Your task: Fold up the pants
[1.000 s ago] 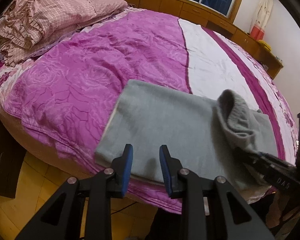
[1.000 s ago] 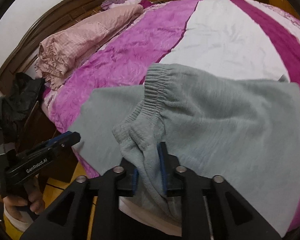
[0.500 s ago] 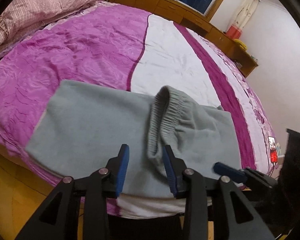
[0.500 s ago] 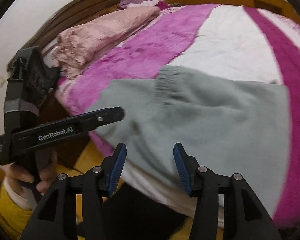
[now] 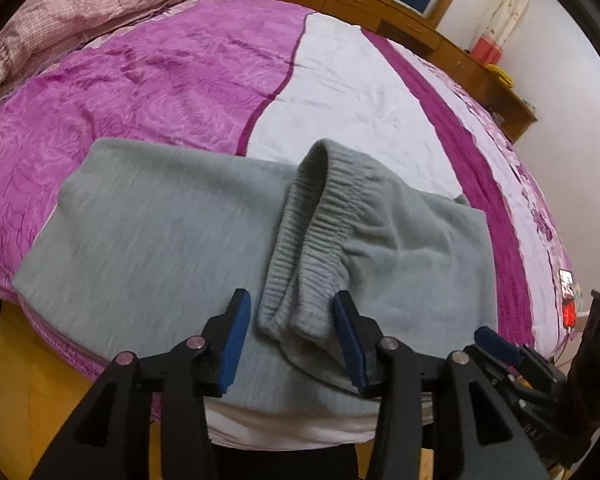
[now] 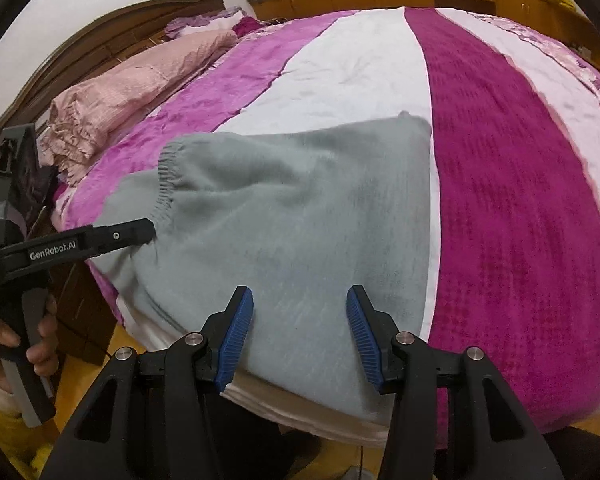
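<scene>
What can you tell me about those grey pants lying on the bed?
The grey pants look like soft fleece, with a ribbed elastic waistband. They lie folded at the near edge of the bed, the waistband end flopped back over the flat part in a loose ridge. That ridge sits between the opening jaws of the left gripper, whose pads are not pressing it.

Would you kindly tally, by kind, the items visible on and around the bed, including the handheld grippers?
Grey pants: 1
Pink checked quilt: 1
Bedspread: 1
Phone with lit screen: 1
Handheld grippers: 2 (left gripper, opening around the waistband; right gripper, open)
Total: 6
</scene>
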Demonstrator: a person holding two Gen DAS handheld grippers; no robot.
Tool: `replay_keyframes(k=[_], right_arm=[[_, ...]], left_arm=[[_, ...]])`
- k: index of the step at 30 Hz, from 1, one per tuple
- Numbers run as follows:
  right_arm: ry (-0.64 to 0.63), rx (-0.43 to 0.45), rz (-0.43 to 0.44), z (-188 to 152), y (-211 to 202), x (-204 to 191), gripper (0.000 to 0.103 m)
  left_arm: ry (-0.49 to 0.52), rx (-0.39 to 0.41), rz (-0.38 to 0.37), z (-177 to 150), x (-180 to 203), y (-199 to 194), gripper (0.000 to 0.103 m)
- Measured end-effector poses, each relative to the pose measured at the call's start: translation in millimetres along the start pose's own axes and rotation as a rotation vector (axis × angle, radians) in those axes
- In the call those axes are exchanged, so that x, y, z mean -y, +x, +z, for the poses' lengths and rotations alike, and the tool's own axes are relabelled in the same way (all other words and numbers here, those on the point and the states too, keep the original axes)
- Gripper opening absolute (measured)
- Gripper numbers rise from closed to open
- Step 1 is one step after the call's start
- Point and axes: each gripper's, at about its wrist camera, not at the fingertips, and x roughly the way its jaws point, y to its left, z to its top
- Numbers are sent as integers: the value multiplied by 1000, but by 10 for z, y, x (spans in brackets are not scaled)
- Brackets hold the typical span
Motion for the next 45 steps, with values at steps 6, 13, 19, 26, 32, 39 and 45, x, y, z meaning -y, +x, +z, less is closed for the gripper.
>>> replay_keyframes(k=[6, 13, 19, 26, 32, 39, 45], right_arm=[[-74, 41, -10, -103, 39, -42, 44], [-54, 63, 46, -124, -14, 25, 44], [19, 79, 110, -105, -85, 143, 44], [70, 150, 71, -73, -258, 264, 44], [142, 187, 39, -71, -372, 442, 44], [171, 209, 3, -134, -481, 554, 44], [175, 204, -22, -182, -460, 609, 44]], left_arm=[[-29, -20, -37, -2, 77, 92, 55], [31, 42, 37, -12, 191, 243, 55], [41, 51, 19, -15, 200, 244, 32], [87, 93, -3, -27, 304, 77, 25], [111, 137, -35, 55, 367, -153, 25], [153, 227, -59, 224, 423, -550, 25], [197, 281, -34, 353, 355, -828, 25]])
